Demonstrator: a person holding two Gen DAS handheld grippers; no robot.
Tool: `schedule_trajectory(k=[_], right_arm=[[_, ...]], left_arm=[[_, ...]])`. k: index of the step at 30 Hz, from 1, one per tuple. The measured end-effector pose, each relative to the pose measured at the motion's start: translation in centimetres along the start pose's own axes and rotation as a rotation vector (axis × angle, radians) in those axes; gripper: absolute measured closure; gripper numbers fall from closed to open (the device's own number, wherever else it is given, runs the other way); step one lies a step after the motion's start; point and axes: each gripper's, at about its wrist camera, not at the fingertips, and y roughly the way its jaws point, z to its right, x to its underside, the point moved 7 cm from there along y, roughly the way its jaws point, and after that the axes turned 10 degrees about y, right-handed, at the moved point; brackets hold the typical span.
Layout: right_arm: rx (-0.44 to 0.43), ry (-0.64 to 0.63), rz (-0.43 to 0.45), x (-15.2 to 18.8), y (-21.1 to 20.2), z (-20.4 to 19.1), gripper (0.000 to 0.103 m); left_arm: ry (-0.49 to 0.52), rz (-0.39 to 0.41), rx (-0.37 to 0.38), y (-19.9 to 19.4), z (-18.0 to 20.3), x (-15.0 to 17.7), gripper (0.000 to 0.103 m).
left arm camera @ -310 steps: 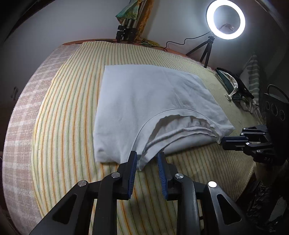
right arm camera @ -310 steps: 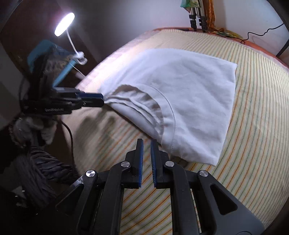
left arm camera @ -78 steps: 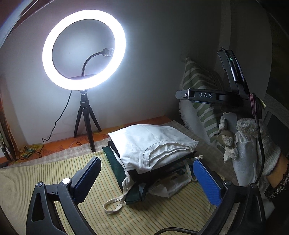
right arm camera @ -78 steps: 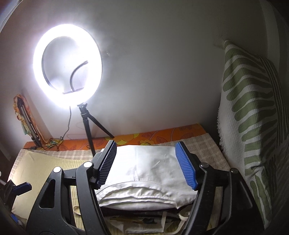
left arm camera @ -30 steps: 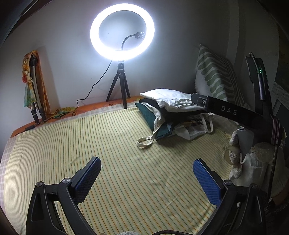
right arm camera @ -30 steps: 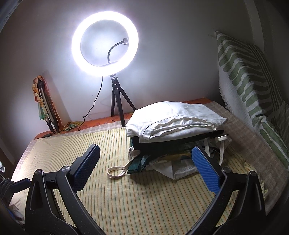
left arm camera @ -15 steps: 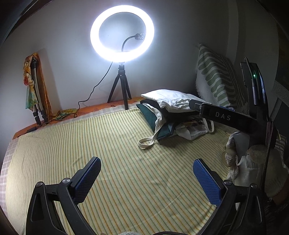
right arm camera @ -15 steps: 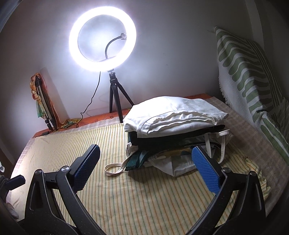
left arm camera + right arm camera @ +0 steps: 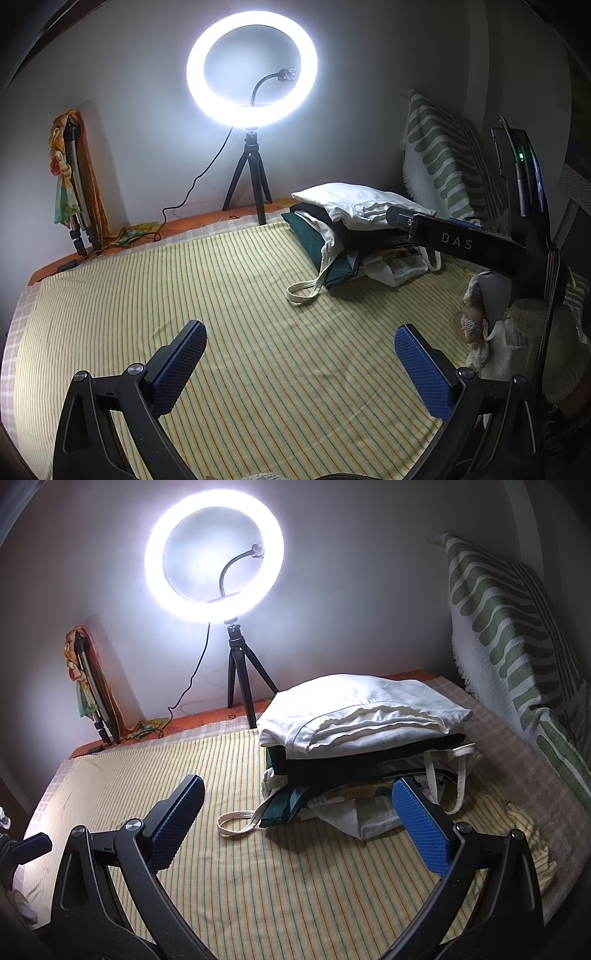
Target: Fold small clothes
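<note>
Over the striped bedspread (image 9: 258,314) I have both grippers held above the cloth, tilted toward the back wall. Left gripper (image 9: 299,358): jaws spread wide, blue pads (image 9: 421,369) apart, nothing between them. Right gripper (image 9: 295,827): likewise wide, empty, with the clothes pile just beyond its right pad.

Folded white garment (image 9: 354,712) lies on top of the pile at the far right of the bed, above a black layer (image 9: 369,757) and a dark green piece (image 9: 314,240). A cream tote bag (image 9: 369,816) sits at the bottom; its strap (image 9: 236,819) loops out onto the bedspread.

Ring light (image 9: 214,554) on a small tripod (image 9: 240,672) stands behind the pile, lit. Striped pillow (image 9: 517,627) leans against the right wall.

Left wrist view alone shows the right gripper's body from the side, marked "DAS" (image 9: 458,240), held by a gloved hand (image 9: 517,339). Right wrist view alone shows the garment's layered folded edge and, at its left edge, a dark tip (image 9: 33,843) that I cannot identify.
</note>
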Motion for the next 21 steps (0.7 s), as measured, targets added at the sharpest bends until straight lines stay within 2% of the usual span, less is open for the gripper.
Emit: schedule_trajectory(k=[21], right_arm=[[-0.004,0.001,-0.008,0.45,0.07,0.15,0.0]], left_arm=[[0.022,0.005,-0.006,0.03,0.63,-0.26,0.0]])
